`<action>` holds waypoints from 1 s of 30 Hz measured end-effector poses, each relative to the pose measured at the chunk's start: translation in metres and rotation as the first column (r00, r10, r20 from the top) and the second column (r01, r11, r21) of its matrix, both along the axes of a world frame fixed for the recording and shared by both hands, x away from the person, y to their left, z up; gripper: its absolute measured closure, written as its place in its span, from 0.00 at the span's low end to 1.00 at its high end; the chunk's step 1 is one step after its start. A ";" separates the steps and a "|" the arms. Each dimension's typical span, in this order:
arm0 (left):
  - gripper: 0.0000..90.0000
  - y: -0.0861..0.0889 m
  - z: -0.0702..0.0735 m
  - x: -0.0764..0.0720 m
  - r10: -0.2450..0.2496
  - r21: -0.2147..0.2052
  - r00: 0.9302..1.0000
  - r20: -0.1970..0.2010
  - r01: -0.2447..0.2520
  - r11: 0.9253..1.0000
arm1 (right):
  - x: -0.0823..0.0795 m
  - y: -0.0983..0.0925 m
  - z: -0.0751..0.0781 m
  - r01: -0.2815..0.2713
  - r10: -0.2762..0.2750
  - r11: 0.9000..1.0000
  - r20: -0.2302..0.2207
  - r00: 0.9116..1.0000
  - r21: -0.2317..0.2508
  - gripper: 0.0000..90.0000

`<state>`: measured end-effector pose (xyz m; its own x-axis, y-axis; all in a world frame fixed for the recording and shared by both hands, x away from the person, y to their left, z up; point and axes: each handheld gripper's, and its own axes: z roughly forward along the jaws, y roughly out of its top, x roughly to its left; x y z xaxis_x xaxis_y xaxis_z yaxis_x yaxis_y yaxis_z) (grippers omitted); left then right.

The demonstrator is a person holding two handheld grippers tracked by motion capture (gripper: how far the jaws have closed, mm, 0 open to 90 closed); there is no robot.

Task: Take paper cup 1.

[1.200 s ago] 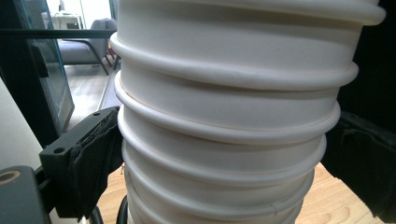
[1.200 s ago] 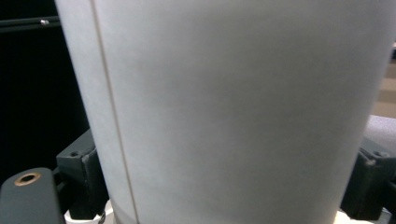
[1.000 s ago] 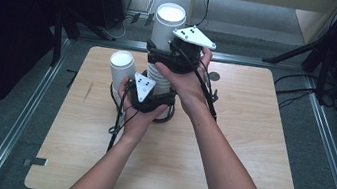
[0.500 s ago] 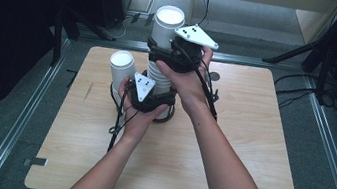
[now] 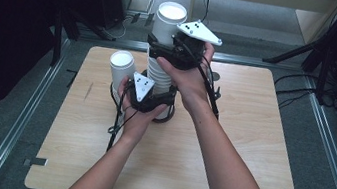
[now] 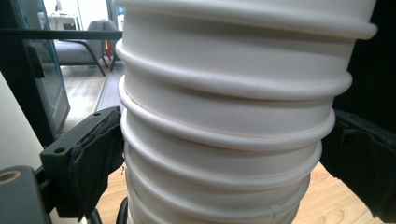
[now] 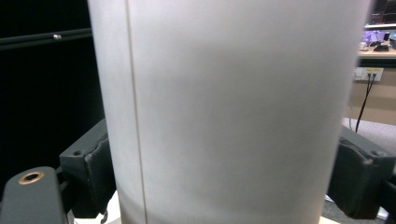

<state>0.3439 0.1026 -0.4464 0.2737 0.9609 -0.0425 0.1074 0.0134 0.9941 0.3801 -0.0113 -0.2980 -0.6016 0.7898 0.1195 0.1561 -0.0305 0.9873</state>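
Stack: tall stack of paper cups [image 5: 158, 80] standing on the wooden table [image 5: 225, 174], near its far middle; I take the job to be peeling the top cup [image 5: 169, 21] off it.
Left gripper [image 5: 148, 96]: clamped on the lower stack; in the left gripper view both pads sit against the ribbed rims [image 6: 224, 140], pinning it down.
Right gripper [image 5: 175, 52]: around the top cup just above the stack; its jaws have just been opening a little, with the cup wall [image 7: 233, 116] between them. Pads at the wall, but I can't tell if they press.
Handling: light, thin paper, crushes easily, smooth sides slip; nested cups stick. I'd grip under a rolled rim, gently.
Spare cup [image 5: 122, 67]: stands alone just left of the stack.
Table: pale wood, matt, flat.
Room: dark around the stack; metal rails, cables and grey floor beyond.
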 end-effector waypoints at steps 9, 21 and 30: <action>0.03 0.000 0.000 -0.001 0.000 -0.001 1.000 -0.003 0.000 1.000 | -0.004 -0.002 0.001 -0.003 0.004 1.000 0.038 0.999 -0.013 0.18; 0.03 0.000 0.000 -0.001 0.000 -0.002 1.000 -0.003 0.000 1.000 | -0.005 -0.002 0.000 0.009 -0.009 1.000 0.026 1.000 0.002 0.15; 0.04 0.001 0.000 -0.002 -0.003 0.000 1.000 0.001 0.003 1.000 | -0.004 0.000 -0.007 0.008 -0.008 1.000 0.013 1.000 0.001 0.16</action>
<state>0.3423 0.1035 -0.4469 0.2764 0.9601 -0.0427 0.1064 0.0136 0.9942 0.3762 -0.0110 -0.3049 -0.5965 0.7947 0.1123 0.1425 -0.0328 0.9892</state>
